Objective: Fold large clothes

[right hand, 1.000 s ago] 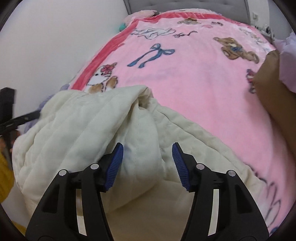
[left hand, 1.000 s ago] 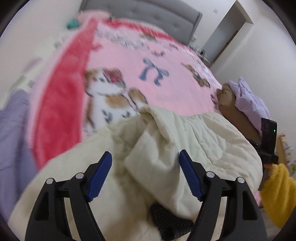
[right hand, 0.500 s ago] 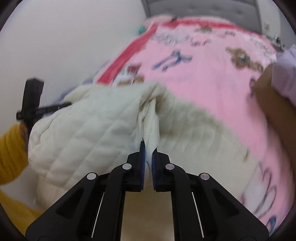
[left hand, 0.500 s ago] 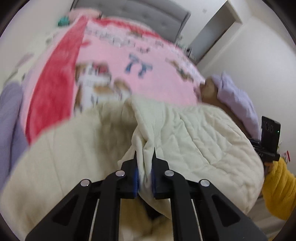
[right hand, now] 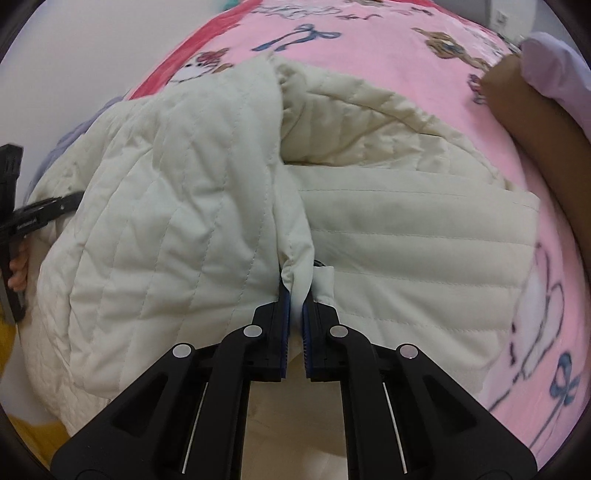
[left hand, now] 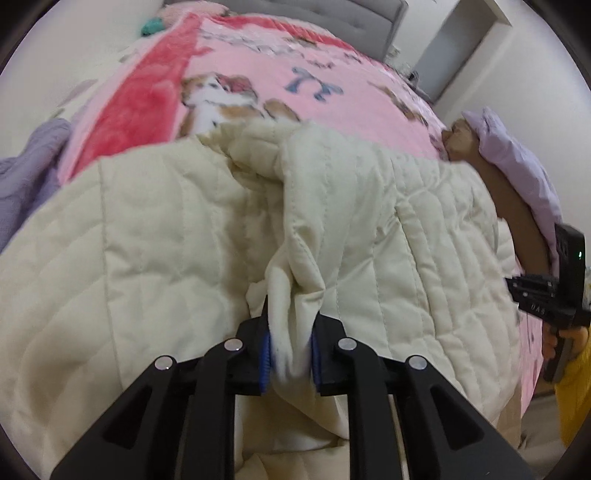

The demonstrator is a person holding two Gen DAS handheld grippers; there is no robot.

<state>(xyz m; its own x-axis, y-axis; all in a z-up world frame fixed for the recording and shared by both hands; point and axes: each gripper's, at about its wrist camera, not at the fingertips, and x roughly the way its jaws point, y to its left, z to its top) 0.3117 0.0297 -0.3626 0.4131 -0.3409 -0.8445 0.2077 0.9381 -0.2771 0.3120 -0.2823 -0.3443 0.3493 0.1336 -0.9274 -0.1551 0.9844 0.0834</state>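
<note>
Cream quilted jacket [left hand: 424, 236] lies ahead of us on the pink blanket [left hand: 332, 107]; left tongs [left hand: 290, 354] and right tongs [right hand: 294, 325] each pinch its edge.

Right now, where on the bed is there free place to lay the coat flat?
Free: the pink blanket beyond the coat, toward the headboard. Crowded: the near end under the coat, which both the left gripper and the right gripper pinch, and the right edge, where brown and lilac clothes lie.
</note>
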